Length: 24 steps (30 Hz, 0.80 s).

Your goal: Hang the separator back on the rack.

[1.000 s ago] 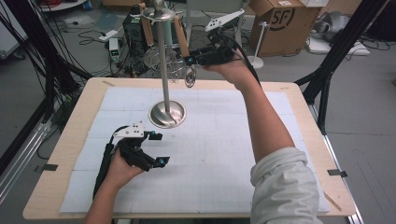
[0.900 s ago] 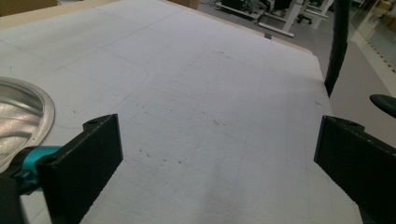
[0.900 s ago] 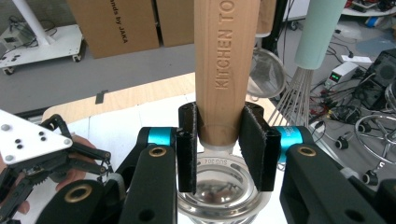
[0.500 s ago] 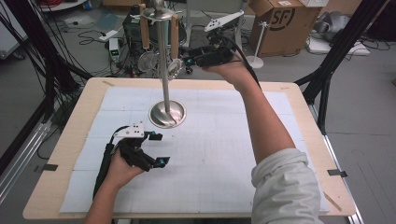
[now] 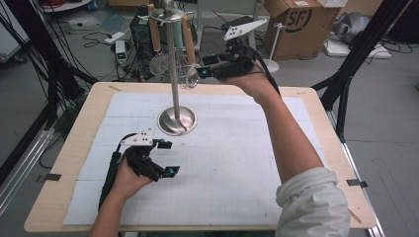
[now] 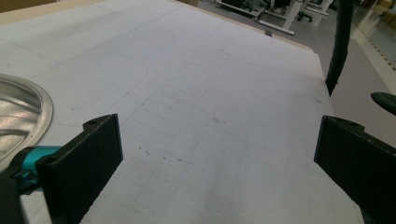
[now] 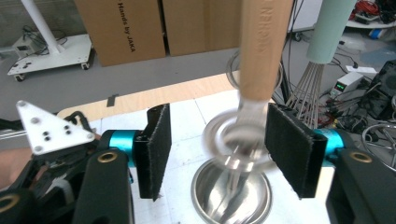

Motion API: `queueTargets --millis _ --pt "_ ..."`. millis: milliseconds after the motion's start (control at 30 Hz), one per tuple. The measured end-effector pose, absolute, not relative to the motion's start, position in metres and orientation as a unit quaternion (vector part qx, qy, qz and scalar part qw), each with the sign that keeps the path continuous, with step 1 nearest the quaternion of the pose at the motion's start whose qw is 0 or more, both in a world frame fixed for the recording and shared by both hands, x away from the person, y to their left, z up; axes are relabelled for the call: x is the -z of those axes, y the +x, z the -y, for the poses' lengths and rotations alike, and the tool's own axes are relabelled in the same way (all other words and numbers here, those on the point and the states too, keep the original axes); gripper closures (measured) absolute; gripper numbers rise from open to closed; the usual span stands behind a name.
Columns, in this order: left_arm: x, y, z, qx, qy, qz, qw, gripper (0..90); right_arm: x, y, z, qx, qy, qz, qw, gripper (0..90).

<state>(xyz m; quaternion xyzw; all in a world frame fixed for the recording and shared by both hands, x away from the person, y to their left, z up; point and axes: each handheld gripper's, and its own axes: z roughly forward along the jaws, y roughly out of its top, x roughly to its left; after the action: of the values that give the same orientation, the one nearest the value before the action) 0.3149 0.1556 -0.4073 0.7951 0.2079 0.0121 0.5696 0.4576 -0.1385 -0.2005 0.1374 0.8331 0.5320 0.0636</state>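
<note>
Step in hand: we're going for the wooden-handled metal utensil [image 7: 259, 60] hanging from the tall steel stand with the round dished base [image 5: 176, 120] — looks like a reach-and-grab, not yet a hold.

Right gripper [image 5: 201, 69]: raised beside the stand's pole, jaws apart. In the right gripper view the utensil's shiny ringed lower end [image 7: 238, 140] sits between the two black pads [image 7: 292, 147], closer to the pad on that view's right, with a clear gap to the other one.

How we'd do it: we'd centre first, so both pads meet the metal together; otherwise the near pad will likely nudge it and set it swinging. That end is already blurred, so it may be moving — we'd let it settle, then close slowly. Higher up, on the flat wooden handle, looks like a surer bite than the rounded rings.

Neighbours: a wire whisk with a pale green handle [image 7: 327, 28] hangs just beside the utensil on the same stand, so we'd keep the outer jaw clear of its wires [image 7: 303, 95].

Left gripper [image 5: 167, 158]: resting on the white gridded mat [image 5: 232, 163] in front of the stand's base, jaws wide apart and holding nothing. In the left gripper view the rim of the base [image 6: 25, 116] sits just beside one pad.

Lift-off: our guess is it needs raising off its hook before pulling away from the stand.
</note>
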Motion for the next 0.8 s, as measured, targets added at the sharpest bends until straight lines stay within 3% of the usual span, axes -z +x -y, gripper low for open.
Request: queueTargets --millis 800 --pt "0.409 0.316 -0.154 -0.01 0.796 -0.214 0.566 1.6 0.248 0.401 0.193 -0.543 0.14 -0.827 0.042 31.1"
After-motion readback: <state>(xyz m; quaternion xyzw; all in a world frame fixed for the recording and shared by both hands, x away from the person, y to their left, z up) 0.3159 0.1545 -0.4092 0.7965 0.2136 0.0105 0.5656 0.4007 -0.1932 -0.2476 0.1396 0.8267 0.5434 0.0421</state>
